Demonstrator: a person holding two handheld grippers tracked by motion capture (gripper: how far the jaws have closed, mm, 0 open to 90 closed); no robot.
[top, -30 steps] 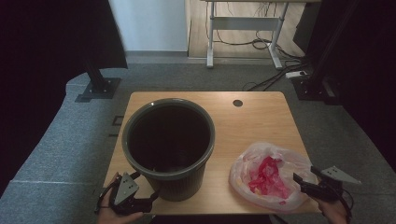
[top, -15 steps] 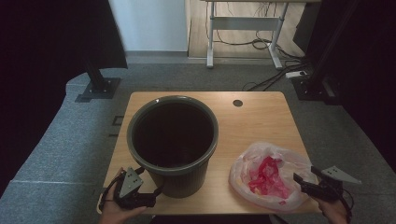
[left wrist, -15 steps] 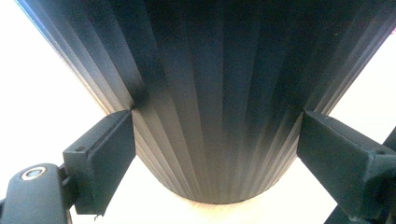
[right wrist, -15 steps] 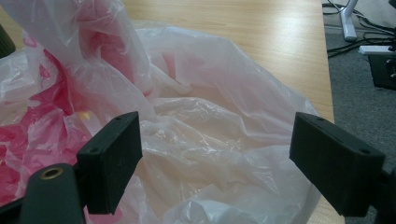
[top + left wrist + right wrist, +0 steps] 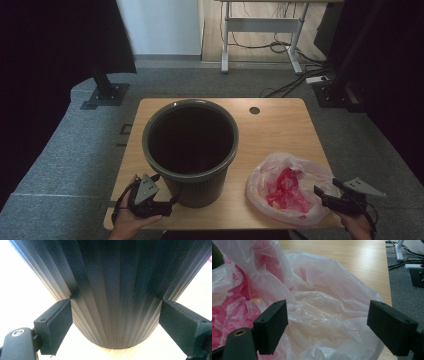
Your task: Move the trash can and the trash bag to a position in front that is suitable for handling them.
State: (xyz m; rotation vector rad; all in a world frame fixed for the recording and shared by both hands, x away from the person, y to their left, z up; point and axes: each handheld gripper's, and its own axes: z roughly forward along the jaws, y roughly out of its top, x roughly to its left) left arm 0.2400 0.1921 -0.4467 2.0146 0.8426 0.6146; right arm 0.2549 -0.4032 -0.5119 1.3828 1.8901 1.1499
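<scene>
Hand [image 5: 131, 224] on my left side comes in at the near left corner of the wooden table [image 5: 280, 125], holding the left gripper [image 5: 167, 206] low against the foot of the bin [image 5: 190, 150]. From the left gripper view I see its two black jaws spread wide, one on each side of the bin's ribbed dark wall [image 5: 115, 295], right up against the ribs; whether they press or merely touch I cannot tell. The bin stands upright on the left half of the table, dark grey-green, its mouth open and its inside too dark for me to read.

Right of the bin, near the front edge, lies a thin clear plastic bag [image 5: 292, 187], crumpled, with something red and pink bunched inside it. A small dark round hole [image 5: 254, 110] sits in the tabletop well behind the bag.

Farthest right, my right gripper [image 5: 320, 192] lies at the near right corner, pointed left at the bag. In the right gripper view its jaws stand wide apart with the bag's wrinkled film [image 5: 322, 315] between them, gripping nothing. Grey carpet [image 5: 75, 165] surrounds the table.
</scene>
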